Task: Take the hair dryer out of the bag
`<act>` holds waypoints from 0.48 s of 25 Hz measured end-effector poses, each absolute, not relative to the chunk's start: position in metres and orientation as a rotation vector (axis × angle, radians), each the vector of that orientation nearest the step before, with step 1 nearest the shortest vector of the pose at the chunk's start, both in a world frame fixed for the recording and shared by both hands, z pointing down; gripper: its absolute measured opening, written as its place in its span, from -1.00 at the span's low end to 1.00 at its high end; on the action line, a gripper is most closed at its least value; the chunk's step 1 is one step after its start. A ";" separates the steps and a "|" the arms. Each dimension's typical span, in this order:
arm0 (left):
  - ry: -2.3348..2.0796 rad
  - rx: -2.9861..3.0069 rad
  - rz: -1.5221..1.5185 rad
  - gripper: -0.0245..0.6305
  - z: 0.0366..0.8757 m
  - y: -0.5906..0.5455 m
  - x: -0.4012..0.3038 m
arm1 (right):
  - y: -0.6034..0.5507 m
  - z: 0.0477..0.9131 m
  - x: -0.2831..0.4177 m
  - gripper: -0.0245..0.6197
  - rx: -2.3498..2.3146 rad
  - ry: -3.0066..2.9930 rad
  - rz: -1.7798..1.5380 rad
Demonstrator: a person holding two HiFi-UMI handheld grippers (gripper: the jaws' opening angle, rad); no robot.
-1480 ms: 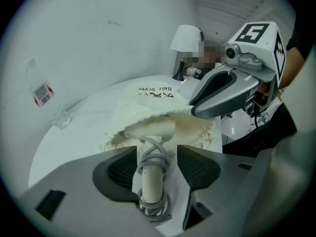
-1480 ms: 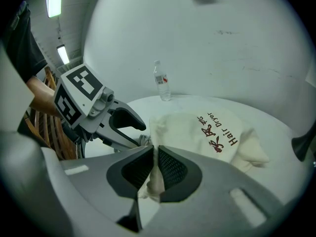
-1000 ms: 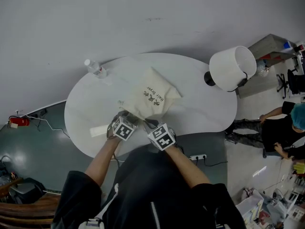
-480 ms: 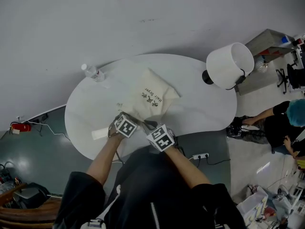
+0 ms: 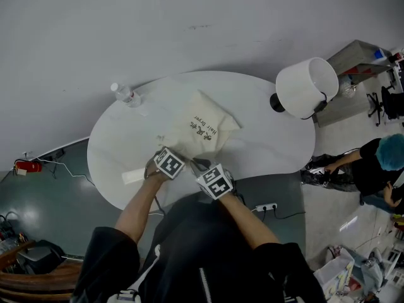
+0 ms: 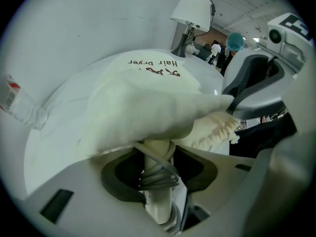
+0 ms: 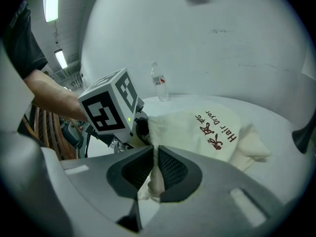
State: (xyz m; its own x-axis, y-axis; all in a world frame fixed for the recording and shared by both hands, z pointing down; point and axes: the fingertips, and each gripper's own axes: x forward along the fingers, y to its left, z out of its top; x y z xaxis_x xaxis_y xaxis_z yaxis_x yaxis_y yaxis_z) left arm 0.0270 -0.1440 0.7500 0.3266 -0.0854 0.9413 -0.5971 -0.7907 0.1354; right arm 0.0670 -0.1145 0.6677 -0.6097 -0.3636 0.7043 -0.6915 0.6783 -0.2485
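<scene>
A cream drawstring bag printed "Hair Dryer" lies on the white oval table. At its near, open end both grippers meet. In the left gripper view the bag lies over the jaws, and a pale hair dryer handle wound with grey cord sticks out from under it. My left gripper is closing, its pads against that handle. My right gripper is shut on the bag's gathered rim. The dryer's body is hidden inside the bag. From the head view the left gripper sits left of the right gripper.
A plastic water bottle stands at the table's far left edge. A white-shaded lamp stands at the right end. A small white object lies near the left front edge. A person crouches on the floor to the right.
The left gripper's marker cube has shifted slightly right and tilted at the bag's mouth. The right gripper and the bag have stayed put.
</scene>
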 end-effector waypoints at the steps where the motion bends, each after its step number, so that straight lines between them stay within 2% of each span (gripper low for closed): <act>1: -0.594 2.135 1.469 -0.35 0.749 -0.143 0.028 | -0.114 0.668 0.067 -0.83 0.808 -2.257 0.680; 12: -0.569 2.147 1.426 -0.36 0.736 -0.117 0.018 | -0.123 0.665 0.065 -0.83 0.840 -2.283 0.662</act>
